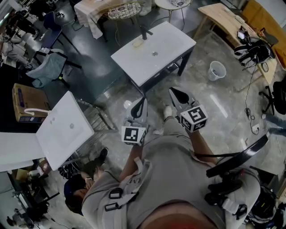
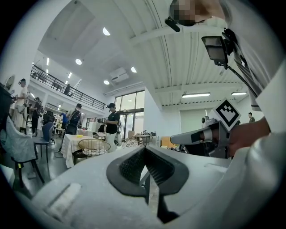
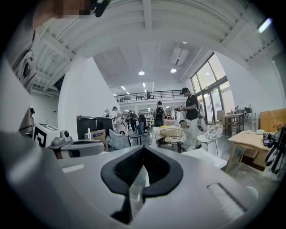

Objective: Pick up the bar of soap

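In the head view a small pale bar of soap (image 1: 137, 44) lies on a white sink top (image 1: 167, 38), left of the drain and near the dark faucet (image 1: 144, 32). Both grippers are held at chest height, well short of the sink. My left gripper (image 1: 139, 106) points toward it with its jaws together and nothing between them. My right gripper (image 1: 177, 95) is alongside, also shut and empty. In the left gripper view the black pads (image 2: 134, 167) meet at the tips of the left gripper (image 2: 147, 179). The right gripper (image 3: 136, 179) looks the same in its own view. Neither gripper view shows the soap.
A second white sink top (image 1: 65, 129) rests on a rack at the left. A white bucket (image 1: 216, 70) stands on the floor to the right, beside a wooden bench (image 1: 223, 20) with gear and cables. A wire basket chair (image 1: 124, 10) and several people stand farther back.
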Motion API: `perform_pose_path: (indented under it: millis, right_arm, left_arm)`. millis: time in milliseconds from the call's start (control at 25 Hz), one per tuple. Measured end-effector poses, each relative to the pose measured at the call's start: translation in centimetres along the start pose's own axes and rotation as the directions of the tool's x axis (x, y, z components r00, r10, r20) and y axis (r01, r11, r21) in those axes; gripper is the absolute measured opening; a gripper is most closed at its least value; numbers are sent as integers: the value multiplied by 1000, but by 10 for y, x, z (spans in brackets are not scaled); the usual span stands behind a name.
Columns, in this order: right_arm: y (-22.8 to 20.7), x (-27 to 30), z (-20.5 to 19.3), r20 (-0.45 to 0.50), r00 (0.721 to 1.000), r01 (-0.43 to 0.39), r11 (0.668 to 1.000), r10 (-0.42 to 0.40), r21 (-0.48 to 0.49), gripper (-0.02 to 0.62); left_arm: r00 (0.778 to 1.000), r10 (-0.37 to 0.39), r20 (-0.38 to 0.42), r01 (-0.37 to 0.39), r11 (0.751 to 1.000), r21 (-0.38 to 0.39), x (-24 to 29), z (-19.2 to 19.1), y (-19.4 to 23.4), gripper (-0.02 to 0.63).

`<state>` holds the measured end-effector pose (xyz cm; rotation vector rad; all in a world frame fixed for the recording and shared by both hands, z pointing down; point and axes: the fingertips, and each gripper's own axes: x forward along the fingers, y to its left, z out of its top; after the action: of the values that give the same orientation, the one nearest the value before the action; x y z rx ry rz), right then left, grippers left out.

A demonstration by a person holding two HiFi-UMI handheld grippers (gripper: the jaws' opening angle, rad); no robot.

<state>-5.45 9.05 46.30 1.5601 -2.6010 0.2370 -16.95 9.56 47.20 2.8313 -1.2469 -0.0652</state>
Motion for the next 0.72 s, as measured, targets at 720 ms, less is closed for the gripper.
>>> perform_pose_path:
  millis: [720]
  right_arm:
    - [-60,99,21,29,995,-96,995,96,-12,2]
  left_arm:
    - [995,96,27,-96,995,-1,83,5,65,-9]
